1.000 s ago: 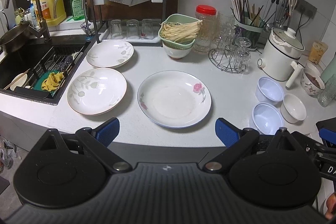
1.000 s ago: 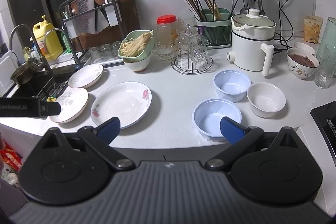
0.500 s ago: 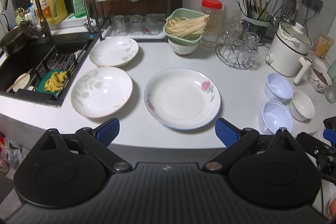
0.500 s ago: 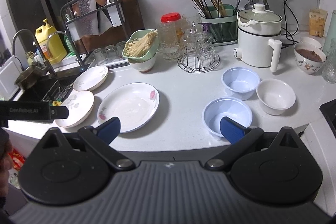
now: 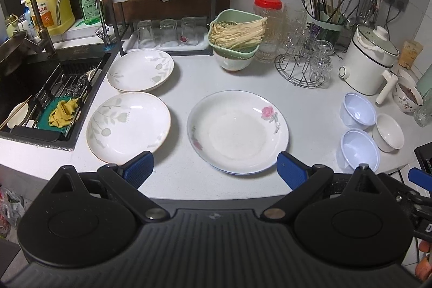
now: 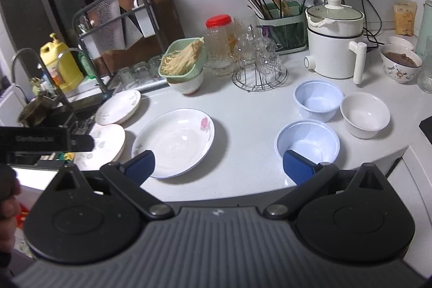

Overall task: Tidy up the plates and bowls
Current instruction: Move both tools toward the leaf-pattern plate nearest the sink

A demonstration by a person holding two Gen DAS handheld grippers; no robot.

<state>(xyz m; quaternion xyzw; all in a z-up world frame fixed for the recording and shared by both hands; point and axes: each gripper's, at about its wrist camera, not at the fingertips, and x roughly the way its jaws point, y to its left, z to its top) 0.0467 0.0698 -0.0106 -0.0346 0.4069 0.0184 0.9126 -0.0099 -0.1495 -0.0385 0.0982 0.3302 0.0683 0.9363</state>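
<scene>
nothing sorted yet: 3 plates, incl rose plate (image 5: 237, 131), lie separate; blue bowls (image 6: 307, 143) unstacked. left gripper (image 5: 214, 169) + right gripper (image 6: 218, 165) wide open, empty.

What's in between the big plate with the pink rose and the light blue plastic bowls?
Nothing. Between the big white rose plate and the two light blue plastic bowls there is only bare white countertop, seen best in the right wrist view.

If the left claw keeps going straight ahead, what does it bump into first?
Probably the big rose plate. The left claw is wide open and empty, and that plate lies right between its fingers' line, nearest the counter edge. Depth is hard to judge, so it might pass above the plate if held high.
</scene>
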